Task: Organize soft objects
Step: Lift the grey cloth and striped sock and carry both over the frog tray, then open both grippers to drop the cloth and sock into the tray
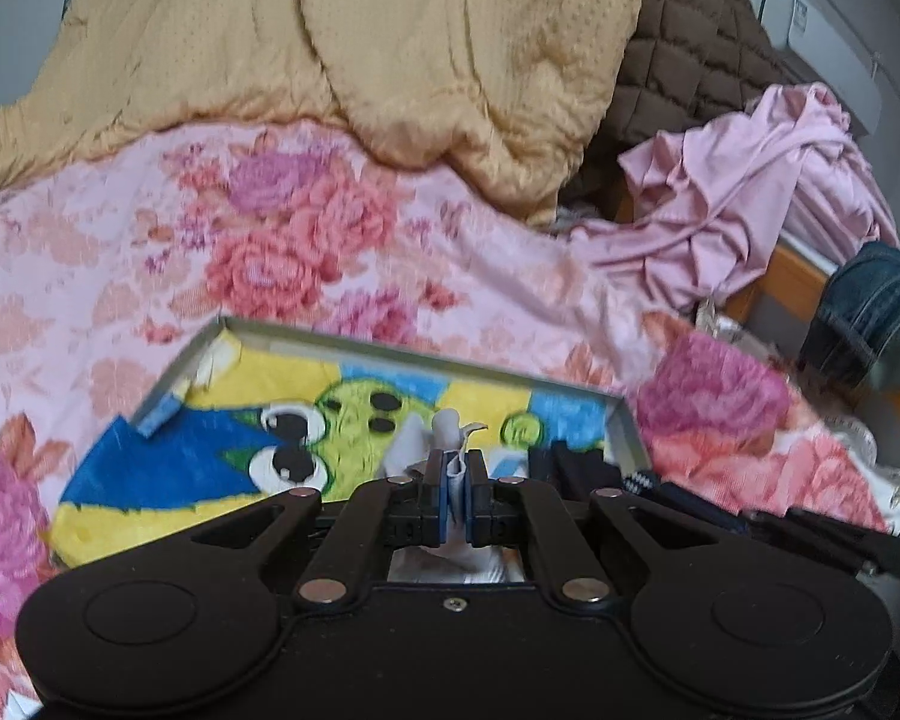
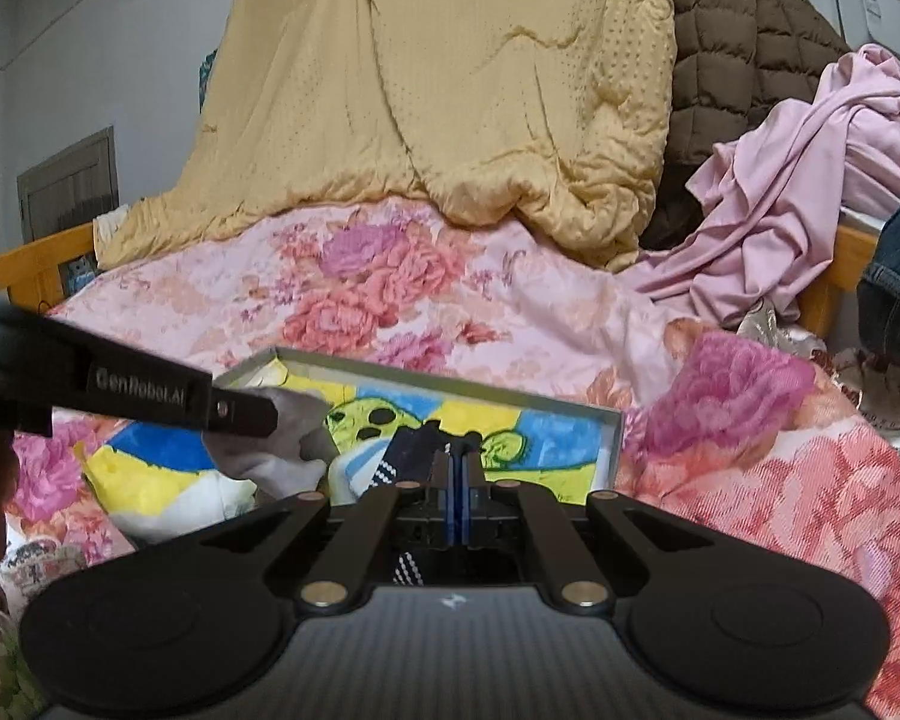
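One box (image 2: pixel 611 445), one yellow towel (image 1: pixel 168 492), one tan quilt (image 2: pixel 450 96), one pink garment (image 2: pixel 810 180), two grippers (image 1: pixel 456 468) (image 2: pixel 457 462).

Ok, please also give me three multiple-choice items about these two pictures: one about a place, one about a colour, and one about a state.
1. Where does the grey box lie?
A. on the floral bedsheet
B. on the floor
C. on top of the tan quilt

2. What colour is the crumpled garment at the right side of the bed?
A. green
B. white
C. pink

3. In what state is the left gripper?
A. open and empty
B. shut on the pale sock
C. shut on the box's rim

Answers:
1 A: flower-printed sheet shows all around the box's rim.
2 C: both views show it as pale pink, beside the brown padded coat.
3 B: its fingers are pressed together, and the sock's cloth sticks out between and above them.
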Available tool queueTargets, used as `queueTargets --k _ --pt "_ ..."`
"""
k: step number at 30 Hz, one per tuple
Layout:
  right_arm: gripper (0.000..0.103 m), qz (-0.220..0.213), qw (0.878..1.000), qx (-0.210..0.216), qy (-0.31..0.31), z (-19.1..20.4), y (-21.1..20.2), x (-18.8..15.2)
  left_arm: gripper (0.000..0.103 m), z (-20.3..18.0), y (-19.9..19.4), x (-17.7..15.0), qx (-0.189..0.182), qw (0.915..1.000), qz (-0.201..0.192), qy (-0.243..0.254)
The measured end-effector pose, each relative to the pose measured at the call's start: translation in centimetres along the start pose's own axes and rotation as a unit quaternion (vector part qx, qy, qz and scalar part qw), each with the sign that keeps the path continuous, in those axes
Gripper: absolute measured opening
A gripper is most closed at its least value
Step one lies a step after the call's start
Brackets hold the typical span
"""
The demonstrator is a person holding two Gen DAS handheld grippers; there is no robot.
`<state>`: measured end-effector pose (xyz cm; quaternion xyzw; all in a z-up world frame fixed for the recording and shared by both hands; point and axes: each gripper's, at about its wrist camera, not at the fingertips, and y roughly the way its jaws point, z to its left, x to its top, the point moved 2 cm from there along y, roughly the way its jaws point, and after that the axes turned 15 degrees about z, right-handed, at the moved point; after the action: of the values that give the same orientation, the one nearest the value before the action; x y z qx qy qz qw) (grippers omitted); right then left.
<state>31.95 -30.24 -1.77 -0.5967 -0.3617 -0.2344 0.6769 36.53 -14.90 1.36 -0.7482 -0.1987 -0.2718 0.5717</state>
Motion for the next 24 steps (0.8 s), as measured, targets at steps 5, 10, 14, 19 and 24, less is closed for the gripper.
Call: queueTargets --k 5,10,14,19,24 --pt "0.003 0.018 1.0 0.001 0.0 0.1 0.6 -0.2 0.005 0.7 1.4 -1.1 0.014 0.9994 0.031 -0.011" --pt "0.004 0.033 0.999 0.003 0.004 -0.1 1.1 -0.4 0.007 1.6 2.4 -2.1 0.014 0.9982 0.052 -0.024" --pt "0.006 0.038 0.999 0.004 0.005 -0.1 1.3 -0.5 0.01 1.9 2.8 -2.6 0.014 0.9977 0.059 -0.029" --pt "0.007 0.035 0.999 0.006 0.007 -0.1 1.3 -0.5 0.014 2.0 2.8 -2.8 0.008 0.9974 0.061 -0.037" --pt "0.023 0.025 1.0 0.007 0.012 -0.1 0.7 -0.4 0.019 2.4 2.4 -2.9 0.007 0.9968 0.06 -0.053"
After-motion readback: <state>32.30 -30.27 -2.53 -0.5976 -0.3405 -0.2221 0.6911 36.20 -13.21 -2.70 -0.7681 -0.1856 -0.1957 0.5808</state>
